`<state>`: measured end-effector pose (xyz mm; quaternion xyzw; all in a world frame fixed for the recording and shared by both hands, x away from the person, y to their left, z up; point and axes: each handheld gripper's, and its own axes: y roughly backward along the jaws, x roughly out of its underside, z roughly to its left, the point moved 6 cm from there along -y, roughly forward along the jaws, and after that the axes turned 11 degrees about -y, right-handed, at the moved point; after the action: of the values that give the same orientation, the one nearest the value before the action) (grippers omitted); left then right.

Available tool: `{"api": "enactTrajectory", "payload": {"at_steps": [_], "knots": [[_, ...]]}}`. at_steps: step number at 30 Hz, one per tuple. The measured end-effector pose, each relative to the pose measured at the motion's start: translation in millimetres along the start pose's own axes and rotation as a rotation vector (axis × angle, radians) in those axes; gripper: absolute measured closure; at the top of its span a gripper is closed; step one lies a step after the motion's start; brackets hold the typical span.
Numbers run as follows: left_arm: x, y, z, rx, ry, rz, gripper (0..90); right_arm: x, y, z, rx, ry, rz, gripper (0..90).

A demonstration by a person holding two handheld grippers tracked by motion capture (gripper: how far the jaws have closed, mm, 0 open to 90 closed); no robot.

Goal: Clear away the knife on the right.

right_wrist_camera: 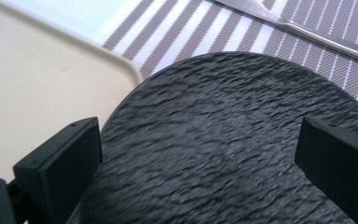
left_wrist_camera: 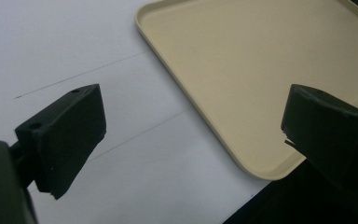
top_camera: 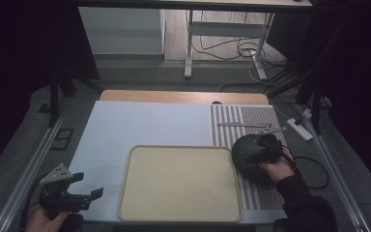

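Closest to the person, the left gripper [top_camera: 88,185] hangs low at the near left corner of the table. Its 2 jaws are wide apart and hold nothing. Under it is a pale blue sheet [top_camera: 140,125]. Just beside it is the big cream tray [top_camera: 125,193], which has nothing on it.

A bit farther, on the right, the right gripper [top_camera: 265,150] is over the round black plate [top_camera: 244,157]. The plate has a bumpy top and lies on the striped mat [top_camera: 232,121], with its left edge by the tray's right rim. In the right gripper view, the 2 jaws stand wide apart above the plate [right_wrist_camera: 223,140] and do not pinch it yet.

I think the job now is to grab the plate. To do it well, go down to its edge, put 1 jaw under the rim and 1 on top, then squeeze slowly so it does not slide.

Farther back on the mat lies a silver knife [top_camera: 244,125], apart from the plate.
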<state>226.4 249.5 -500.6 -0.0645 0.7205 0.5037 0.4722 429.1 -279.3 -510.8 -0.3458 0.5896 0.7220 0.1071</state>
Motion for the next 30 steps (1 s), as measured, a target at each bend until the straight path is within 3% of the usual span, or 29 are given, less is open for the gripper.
{"api": "enactTrajectory", "payload": {"at_steps": [19, 30], "knots": [[0.1, -0.1, 0.2, 0.002, 0.000, 0.000, 6.1, -32.3, -37.7, -18.1, 0.052, -0.020, 0.042, 1.3], [0.0, -0.6, -0.1, 0.002, -0.003, 0.005, 6.2, -47.0, -55.7, -42.3, 0.092, -0.089, 0.057, 0.5]]}}
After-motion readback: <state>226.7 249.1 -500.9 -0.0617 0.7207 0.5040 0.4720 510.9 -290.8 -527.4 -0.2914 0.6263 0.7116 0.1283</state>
